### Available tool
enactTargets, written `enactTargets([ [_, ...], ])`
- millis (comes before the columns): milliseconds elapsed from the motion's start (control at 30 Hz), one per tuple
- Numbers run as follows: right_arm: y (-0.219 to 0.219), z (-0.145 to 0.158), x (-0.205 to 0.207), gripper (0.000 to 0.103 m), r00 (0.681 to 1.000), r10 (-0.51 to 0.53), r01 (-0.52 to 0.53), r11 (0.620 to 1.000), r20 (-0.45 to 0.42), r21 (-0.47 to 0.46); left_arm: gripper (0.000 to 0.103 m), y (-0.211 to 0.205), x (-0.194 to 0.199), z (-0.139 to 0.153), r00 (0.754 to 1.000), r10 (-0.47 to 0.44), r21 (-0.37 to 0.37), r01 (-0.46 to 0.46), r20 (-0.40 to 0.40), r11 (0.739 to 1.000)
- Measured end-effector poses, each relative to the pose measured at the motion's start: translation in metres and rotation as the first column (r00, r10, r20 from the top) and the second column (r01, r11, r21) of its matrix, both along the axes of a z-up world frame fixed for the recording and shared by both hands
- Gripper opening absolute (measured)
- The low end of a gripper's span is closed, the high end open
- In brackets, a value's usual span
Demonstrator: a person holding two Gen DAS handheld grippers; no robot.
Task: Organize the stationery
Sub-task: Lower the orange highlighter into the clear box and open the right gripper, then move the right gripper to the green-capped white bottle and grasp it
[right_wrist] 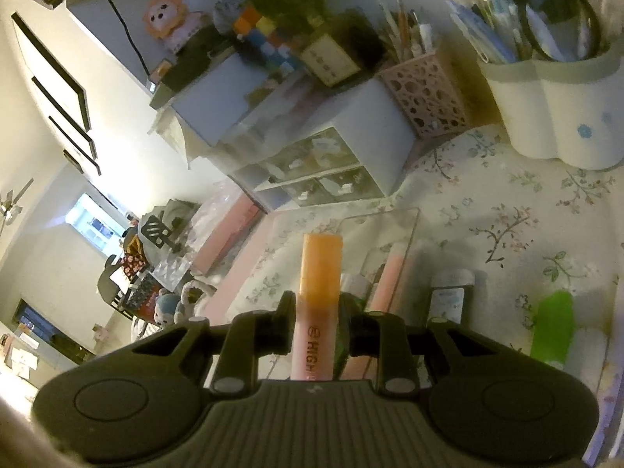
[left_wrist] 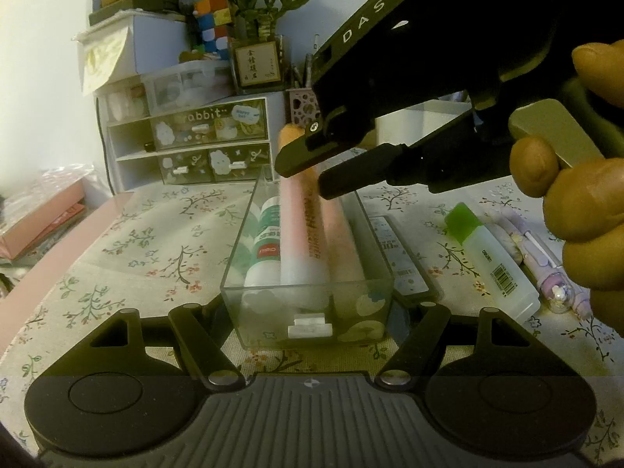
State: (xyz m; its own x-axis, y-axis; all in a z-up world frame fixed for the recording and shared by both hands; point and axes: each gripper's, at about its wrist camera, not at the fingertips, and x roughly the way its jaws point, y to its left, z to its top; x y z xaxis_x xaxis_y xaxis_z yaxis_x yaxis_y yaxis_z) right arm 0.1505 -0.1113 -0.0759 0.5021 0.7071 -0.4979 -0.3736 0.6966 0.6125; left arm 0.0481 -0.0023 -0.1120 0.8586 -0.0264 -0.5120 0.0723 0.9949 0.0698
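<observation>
A clear plastic drawer box stands on the floral cloth and holds a white glue stick and a pink highlighter. My right gripper is shut on a second pink highlighter with an orange cap, held slanted over the box. My left gripper is shut on the box's near front end, one finger on each side. A green-capped correction bottle and purple pens lie to the right.
A white drawer organizer stands behind the box, with a plant and colour cube on top. A pink perforated pen cup and a white pen holder stand at the back right. A dark flat item lies beside the box.
</observation>
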Motion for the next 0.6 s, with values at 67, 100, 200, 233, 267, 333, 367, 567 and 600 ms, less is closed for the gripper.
enactTargets([
  [67,-0.001,0.002,-0.002,0.029,1.000,0.003,-0.003,1.000,0.008,0.006,0.073,0.000,0.000,0.000,1.000,0.000,0.000,0.000,-0.001,1.000],
  [100,-0.002,0.003,-0.003,0.029,1.000,0.007,-0.007,1.000,0.012,0.008,0.073,0.000,0.000,0.000,1.000,-0.002,0.001,0.002,-0.001,1.000],
  [200,-0.005,0.007,-0.005,0.029,0.999,-0.012,0.012,1.000,0.034,-0.004,0.073,0.000,0.000,0.000,1.000,-0.003,0.002,0.003,-0.001,1.000],
  [233,-0.007,0.008,-0.006,0.029,0.999,-0.022,0.022,1.000,0.039,-0.004,0.073,0.000,0.000,0.000,1.000,-0.002,0.002,0.002,-0.001,1.000],
  [267,-0.011,0.009,-0.007,0.029,0.999,-0.030,0.030,1.000,0.040,0.003,0.073,0.000,0.000,0.000,1.000,-0.002,0.002,0.002,-0.001,1.000],
  [333,-0.020,0.012,-0.008,0.029,0.997,-0.059,0.058,0.998,0.046,0.012,0.073,0.000,0.000,0.000,1.000,-0.002,0.001,0.002,-0.001,1.000],
  [367,-0.026,0.014,-0.009,0.029,0.996,-0.074,0.073,0.997,0.050,0.014,0.073,0.000,0.000,0.000,1.000,-0.002,0.001,0.002,-0.001,1.000],
  [567,-0.062,0.021,-0.008,0.029,0.981,-0.186,0.188,0.982,0.050,-0.029,0.073,0.000,0.000,0.000,1.000,-0.002,0.002,0.002,-0.001,1.000],
  [600,-0.068,0.020,-0.009,0.029,0.979,-0.198,0.199,0.979,0.040,-0.041,0.073,0.000,0.000,0.000,1.000,-0.002,0.002,0.002,-0.001,1.000],
])
